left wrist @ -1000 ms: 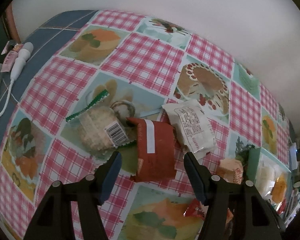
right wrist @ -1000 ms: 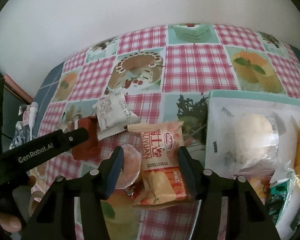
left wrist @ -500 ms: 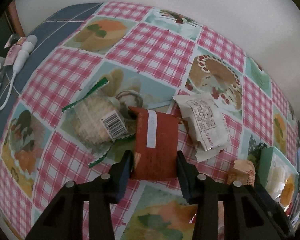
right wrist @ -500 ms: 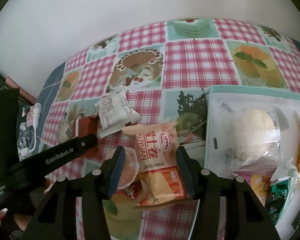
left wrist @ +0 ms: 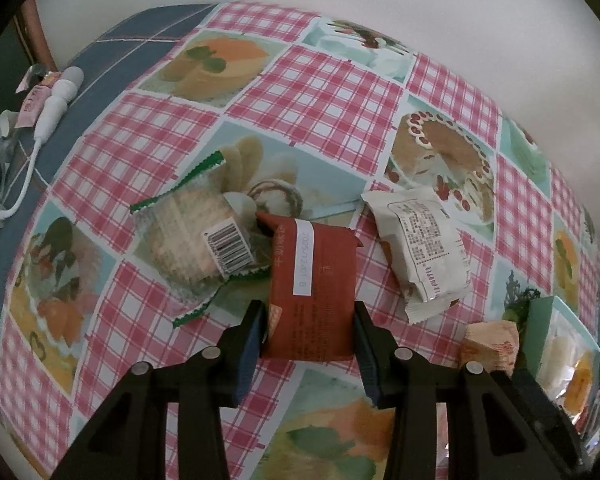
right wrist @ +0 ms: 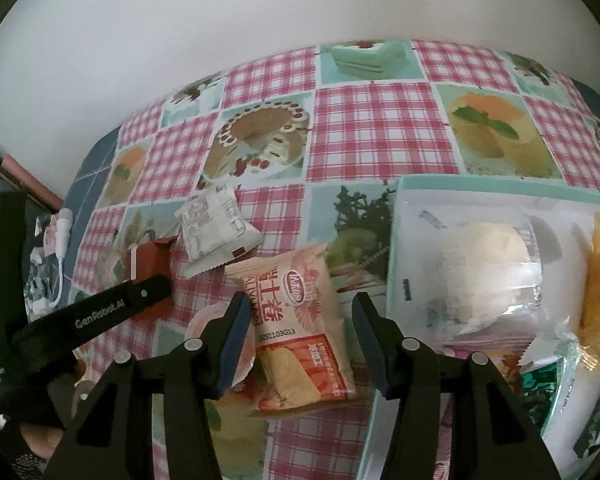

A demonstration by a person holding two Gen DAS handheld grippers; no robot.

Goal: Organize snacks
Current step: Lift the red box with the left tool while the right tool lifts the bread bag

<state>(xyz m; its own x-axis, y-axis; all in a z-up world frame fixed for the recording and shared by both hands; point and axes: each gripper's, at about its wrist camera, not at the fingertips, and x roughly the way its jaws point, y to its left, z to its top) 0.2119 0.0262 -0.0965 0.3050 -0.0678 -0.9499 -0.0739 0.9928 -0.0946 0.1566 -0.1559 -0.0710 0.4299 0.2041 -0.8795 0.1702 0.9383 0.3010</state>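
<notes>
A red-brown snack packet (left wrist: 312, 280) lies on the checked tablecloth, and my left gripper (left wrist: 308, 312) is shut on its near end, both pads pressing its sides. The same packet (right wrist: 152, 260) shows in the right wrist view beside the left gripper's black finger (right wrist: 140, 292). My right gripper (right wrist: 298, 308) is shut on an orange snack pack (right wrist: 296, 320), which sits slanted between the pads. That pack (left wrist: 492, 344) is at the lower right of the left wrist view. A white packet (left wrist: 420, 248) and a clear green-edged pack (left wrist: 192, 240) flank the red one.
A mint tray (right wrist: 500, 184) on the right holds a wrapped bun (right wrist: 484, 264) and other snacks. A jelly cup (right wrist: 208, 320) lies under the right gripper's left finger. A white charger and cable (left wrist: 52, 108) rest on the blue cloth at the left edge. A white wall stands behind.
My left gripper has closed from wide open onto the red-brown packet and drawn nearer to it. The right gripper's jaws narrowed a little, and the orange pack now sits slanted.
</notes>
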